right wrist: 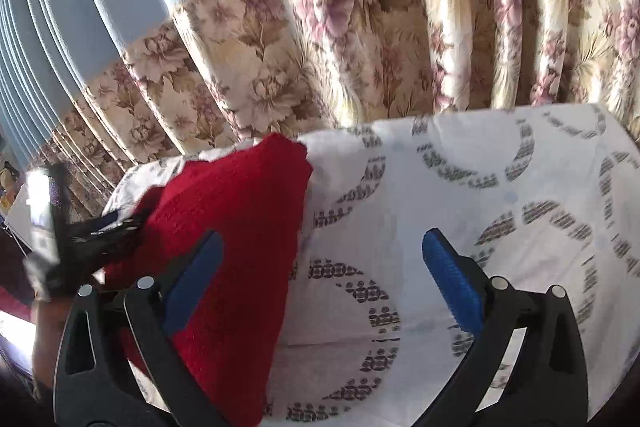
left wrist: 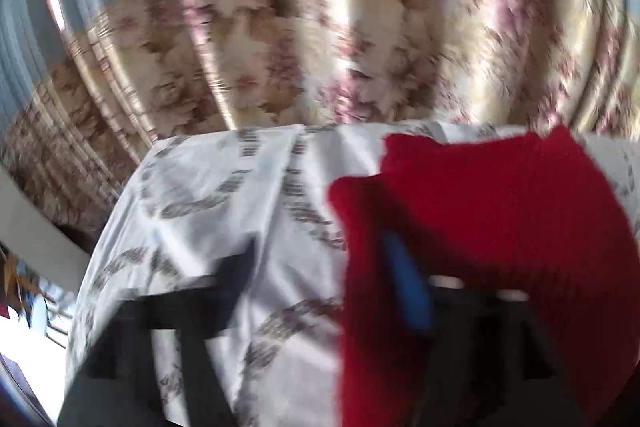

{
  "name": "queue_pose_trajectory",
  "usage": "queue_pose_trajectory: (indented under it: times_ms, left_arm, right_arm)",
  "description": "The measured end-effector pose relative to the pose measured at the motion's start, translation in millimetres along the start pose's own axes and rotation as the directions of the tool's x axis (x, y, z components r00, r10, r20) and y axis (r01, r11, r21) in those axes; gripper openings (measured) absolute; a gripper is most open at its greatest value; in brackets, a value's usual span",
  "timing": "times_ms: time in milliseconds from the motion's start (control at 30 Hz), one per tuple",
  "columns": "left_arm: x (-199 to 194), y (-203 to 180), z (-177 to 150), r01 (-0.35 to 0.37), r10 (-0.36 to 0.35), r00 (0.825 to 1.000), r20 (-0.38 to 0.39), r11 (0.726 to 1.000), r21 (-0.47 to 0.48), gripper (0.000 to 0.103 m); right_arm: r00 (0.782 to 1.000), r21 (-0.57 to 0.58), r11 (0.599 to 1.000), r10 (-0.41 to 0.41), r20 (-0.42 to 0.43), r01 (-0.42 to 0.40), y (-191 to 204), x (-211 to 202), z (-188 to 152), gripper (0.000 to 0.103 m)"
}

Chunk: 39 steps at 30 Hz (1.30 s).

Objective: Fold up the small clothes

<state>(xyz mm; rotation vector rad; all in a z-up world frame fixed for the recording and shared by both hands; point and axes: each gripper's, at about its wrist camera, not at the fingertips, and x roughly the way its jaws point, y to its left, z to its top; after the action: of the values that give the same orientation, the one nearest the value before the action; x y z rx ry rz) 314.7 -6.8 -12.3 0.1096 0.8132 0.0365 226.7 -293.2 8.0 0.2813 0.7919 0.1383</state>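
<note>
A red knitted garment (right wrist: pixel 236 227) lies on a white sheet with grey ring patterns (right wrist: pixel 460 187). My right gripper (right wrist: pixel 324 267) is open, its left blue pad (right wrist: pixel 196 279) over the garment's right part and its right pad (right wrist: pixel 452 287) over bare sheet. In the blurred left wrist view the same red garment (left wrist: pixel 500 219) fills the lower right. My left gripper (left wrist: pixel 324 279) looks open, one blue pad (left wrist: pixel 408 287) against the garment's left edge and the other finger (left wrist: pixel 236 279) over the sheet. The left gripper also shows in the right wrist view (right wrist: pixel 92 239), at the garment's left edge.
A floral curtain (right wrist: pixel 360 39) with a pale blue top hangs just behind the sheet's far edge. The sheet (left wrist: pixel 200 207) drops off at its left side toward a bright floor area (left wrist: pixel 24 327).
</note>
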Motion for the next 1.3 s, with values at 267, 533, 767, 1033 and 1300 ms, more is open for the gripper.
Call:
queue_pose_trajectory:
  times_ms: [267,533,767,1033,1300]
  left_arm:
    - [-31.5,12.2,-24.3,0.188,-0.191,0.982,-0.008,0.973,-0.132,0.087]
    - [-15.5,-3.4,-39.9,0.271,-0.283,0.958,-0.046,0.945,-0.182,0.09]
    - [4.1,9.1,-63.5,0.386,-0.41,0.912,0.001,0.858,-0.339,0.1]
    - [-2.8,0.1,-61.3,0.442,-0.463,0.886,0.023,0.827,-0.349,0.062]
    - [-23.3,-18.3,-57.8,0.421,-0.426,0.903,0.05,0.86,-0.289,0.045]
  right_arm:
    - [1.0,-0.023,1.0,0.01,0.006,-0.01,31.0,22.4,-15.2,0.1]
    - [0.997,-0.014,1.0,0.007,-0.075,-0.008,40.1,55.0,-29.7,0.1]
    - [0.991,0.023,0.997,0.078,-0.105,-0.076,36.8,66.2,-35.1,0.1]
    - [0.981,0.0,0.987,0.161,-0.105,-0.162,45.7,67.1,-37.2,0.069]
    - [0.978,-0.011,0.98,0.195,-0.069,-0.196,44.5,59.5,-33.3,0.05]
